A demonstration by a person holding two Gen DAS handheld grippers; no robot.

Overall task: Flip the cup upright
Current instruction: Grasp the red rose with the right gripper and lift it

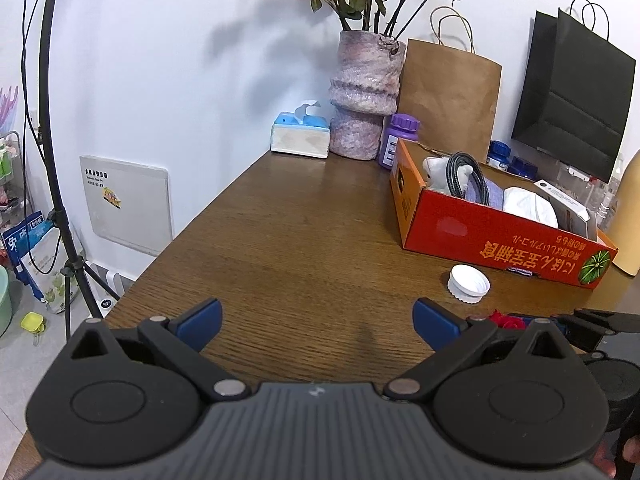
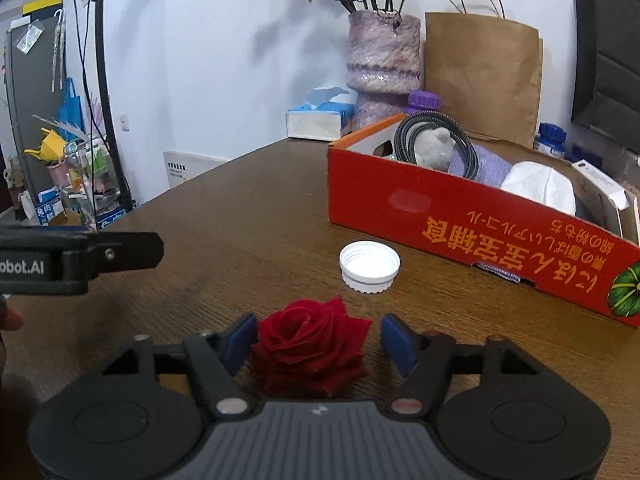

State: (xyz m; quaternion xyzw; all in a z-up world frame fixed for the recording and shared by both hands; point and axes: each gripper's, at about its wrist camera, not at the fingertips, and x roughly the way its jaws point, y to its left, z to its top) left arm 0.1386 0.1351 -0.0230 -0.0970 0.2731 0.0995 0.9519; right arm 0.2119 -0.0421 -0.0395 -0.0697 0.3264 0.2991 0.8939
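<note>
Left tool [image 1: 316, 320]: spread wide, nothing between the blue pads, bare wood of the surface [image 1: 280, 240] below.
Right tool [image 2: 318, 336]: half narrowed around a red rose [image 2: 312, 344]; left-of-frame pad against the petals, right-of-frame pad just clear of them, so no firm grip seen.
Cup [image 2: 369, 266]: white, low and ribbed, resting on the surface with its mouth facing up.
Cup relative to right tool: beyond the fingertips and a little right of centre in the right wrist view, apart from both pads and from the rose.
Cup relative to left tool: in the right half of the left wrist view, above and right of the right-of-frame pad, well outside the gap.
Cup's neighbour: red box [image 2: 460, 216] just behind it, close but not touching.
</note>
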